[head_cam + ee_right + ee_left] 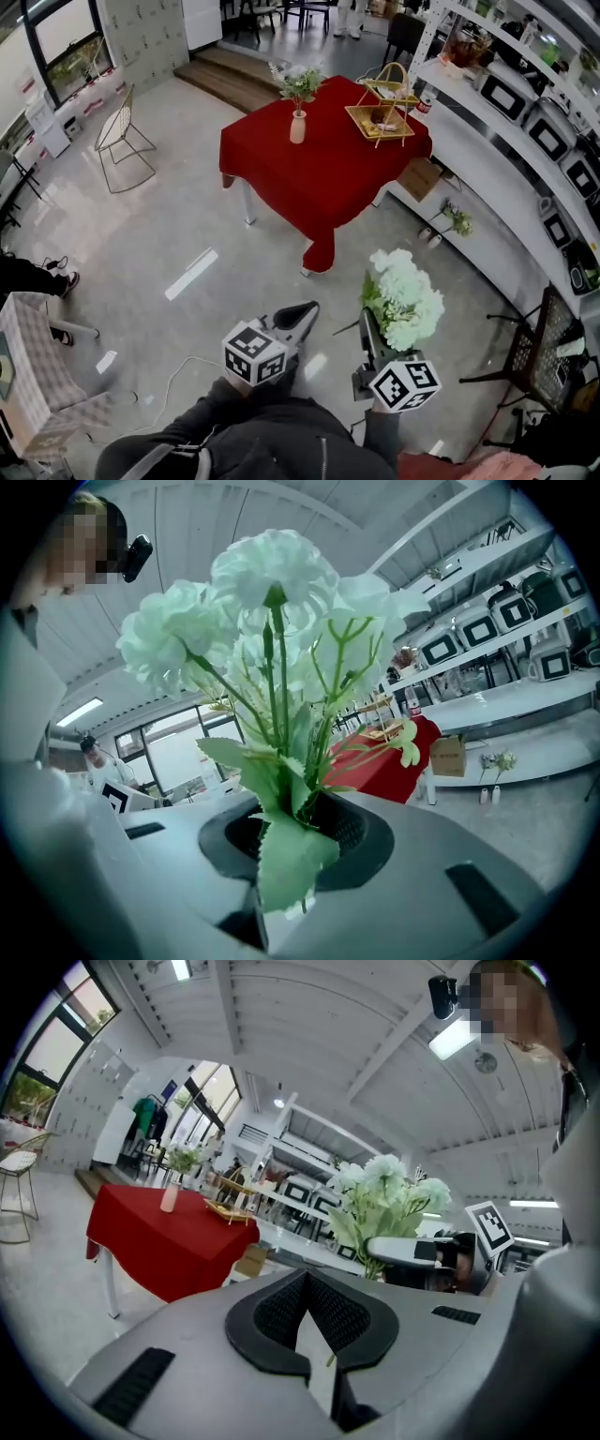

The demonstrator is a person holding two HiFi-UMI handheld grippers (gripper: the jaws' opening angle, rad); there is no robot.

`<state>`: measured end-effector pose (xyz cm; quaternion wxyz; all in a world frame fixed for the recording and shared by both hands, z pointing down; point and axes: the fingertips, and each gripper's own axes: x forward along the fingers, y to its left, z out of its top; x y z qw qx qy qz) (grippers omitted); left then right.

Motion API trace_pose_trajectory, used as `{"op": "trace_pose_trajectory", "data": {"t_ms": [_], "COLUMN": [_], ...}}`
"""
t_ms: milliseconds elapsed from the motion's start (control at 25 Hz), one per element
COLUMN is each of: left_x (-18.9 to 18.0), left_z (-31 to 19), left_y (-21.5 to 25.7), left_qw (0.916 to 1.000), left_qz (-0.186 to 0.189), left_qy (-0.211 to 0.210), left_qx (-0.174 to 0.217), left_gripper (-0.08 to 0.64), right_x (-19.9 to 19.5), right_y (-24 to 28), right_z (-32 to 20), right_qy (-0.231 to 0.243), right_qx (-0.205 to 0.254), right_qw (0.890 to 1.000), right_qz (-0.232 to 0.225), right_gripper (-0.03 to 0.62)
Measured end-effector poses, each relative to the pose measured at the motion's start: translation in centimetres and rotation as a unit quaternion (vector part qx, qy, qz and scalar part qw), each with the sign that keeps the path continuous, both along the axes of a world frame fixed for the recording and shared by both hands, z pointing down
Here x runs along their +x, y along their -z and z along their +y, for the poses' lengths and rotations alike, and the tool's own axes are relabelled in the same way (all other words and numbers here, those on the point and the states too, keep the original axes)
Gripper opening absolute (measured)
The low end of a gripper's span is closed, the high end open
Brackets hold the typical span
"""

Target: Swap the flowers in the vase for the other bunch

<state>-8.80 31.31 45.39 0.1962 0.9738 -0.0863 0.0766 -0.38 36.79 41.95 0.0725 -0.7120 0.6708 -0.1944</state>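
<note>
A red-clothed table (319, 173) stands ahead. On it is a pale vase (297, 127) with a small green-and-white bunch (300, 82); both also show far off in the left gripper view, the vase (170, 1197) on the table (159, 1237). My right gripper (368, 330) is shut on the stems of a white flower bunch (405, 295), held upright well short of the table. In the right gripper view the bunch (272, 621) fills the middle, its stems pinched between the jaws. My left gripper (298, 322) is shut and holds nothing (305, 1321).
A gold wire basket stand (380, 112) sits on the table's right part. A white counter (487, 178) with shelves of appliances runs along the right, small vases (448, 223) on the floor by it. A wire chair (122, 141) stands left, a dark chair (544, 352) at right.
</note>
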Motion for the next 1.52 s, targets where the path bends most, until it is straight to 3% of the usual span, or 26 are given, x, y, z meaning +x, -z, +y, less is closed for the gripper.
{"op": "trace_pose_trajectory", "data": {"t_ms": [880,1520], "left_x": [6.5,7.4], "left_z": [-10.5,-14.7], "left_y": [1.3,0.8], "left_qw": [0.9994,0.9995], "left_qz": [0.021,0.030], "left_qy": [-0.023,-0.011], "left_qx": [0.011,0.009], "left_gripper": [0.008,0.008], "right_x": [6.0,6.8], "right_y": [0.5,0.7], "right_z": [-10.0,-15.2], "right_qy": [-0.025,-0.001], "right_qx": [0.012,0.020], "right_qw": [1.000,1.000], "right_qz": [-0.007,0.004], "right_gripper": [0.071,0.071]}}
